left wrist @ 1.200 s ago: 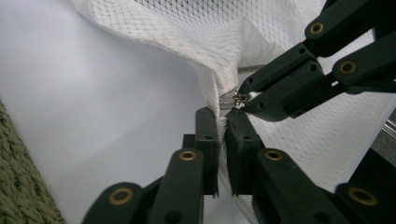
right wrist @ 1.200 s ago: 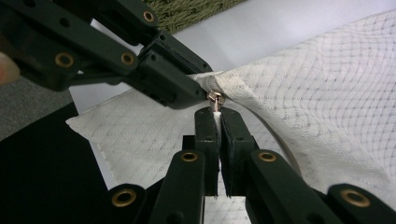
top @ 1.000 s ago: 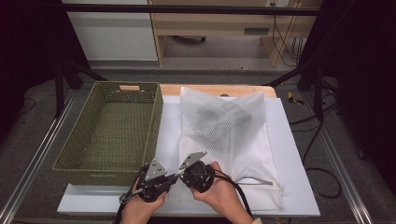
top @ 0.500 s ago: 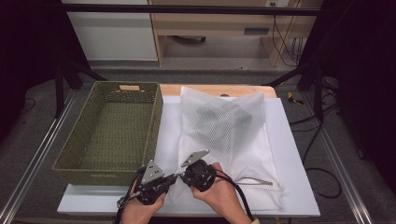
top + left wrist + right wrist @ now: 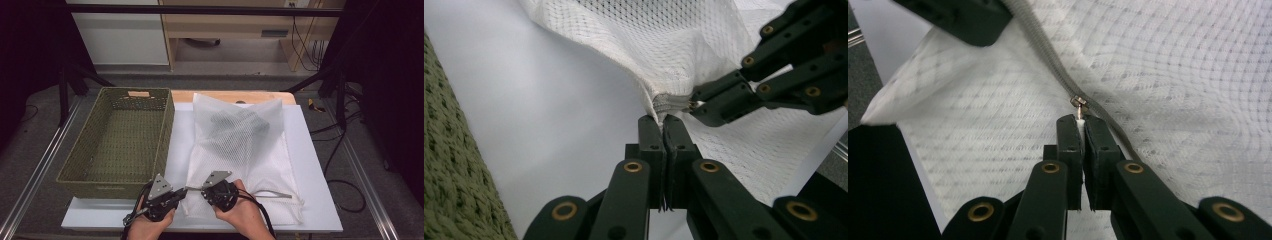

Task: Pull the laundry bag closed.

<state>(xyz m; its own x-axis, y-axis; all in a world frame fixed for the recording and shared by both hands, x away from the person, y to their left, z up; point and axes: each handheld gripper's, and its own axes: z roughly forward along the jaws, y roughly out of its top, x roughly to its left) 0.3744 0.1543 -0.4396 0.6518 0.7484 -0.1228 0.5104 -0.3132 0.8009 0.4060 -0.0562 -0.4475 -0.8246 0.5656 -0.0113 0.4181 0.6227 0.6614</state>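
From the high view, the white mesh laundry bag [image 5: 240,145] lies flat on the white table [image 5: 320,200], dark clothing bundled at its far end, and both hands work its near edge: the left tongs [image 5: 186,190] and right tongs [image 5: 202,189] meet tip to tip there. In the left gripper view, the left tongs [image 5: 664,120] are clenched on the bunched end of the bag's zipper hem [image 5: 670,102], anchoring it. In the right gripper view, the right tongs [image 5: 1081,120] are clamped on the small white zipper pull [image 5: 1080,112], the grey zipper [image 5: 1048,45] running away ahead. Done well, the left holds taut while the right draws straight along the track, low and steady. The green wicker basket [image 5: 120,140] crowds the left; open table lies to the right.
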